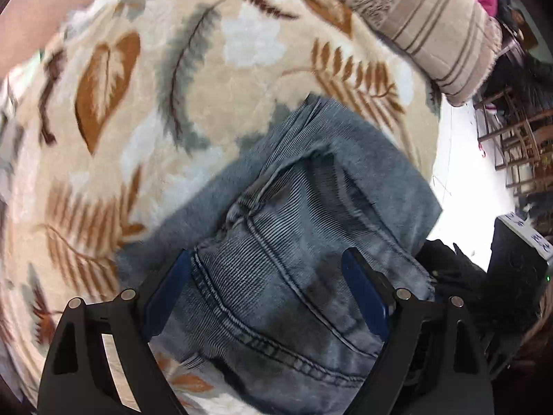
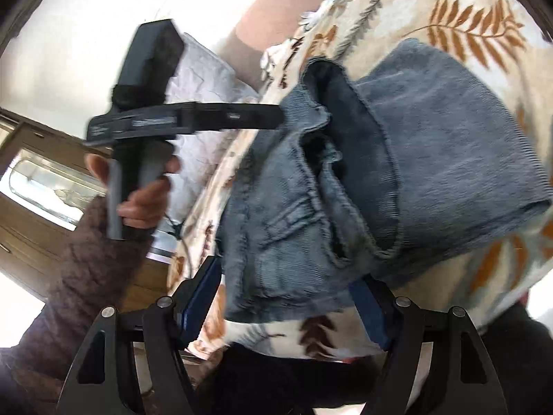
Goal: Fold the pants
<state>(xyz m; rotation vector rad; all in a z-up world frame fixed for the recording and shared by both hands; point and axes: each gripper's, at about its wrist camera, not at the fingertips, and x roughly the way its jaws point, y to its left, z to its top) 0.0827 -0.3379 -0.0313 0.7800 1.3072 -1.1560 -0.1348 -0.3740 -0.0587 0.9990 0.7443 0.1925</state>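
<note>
A home bedroom: a plush leaf-patterned blanket (image 1: 145,103) covers a bed, a striped folded quilt (image 1: 425,24) lies at its far end, and wooden chairs (image 1: 515,145) stand to the right.

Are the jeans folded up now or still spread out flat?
Folded. The jeans sit as a compact stack on the leafy blanket, with one layer doubled over another and a rounded fold edge showing.

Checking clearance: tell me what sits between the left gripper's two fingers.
In the left wrist view, the folded jeans fill the gap between the left gripper's open fingers, over the leaf-patterned blanket.
</note>
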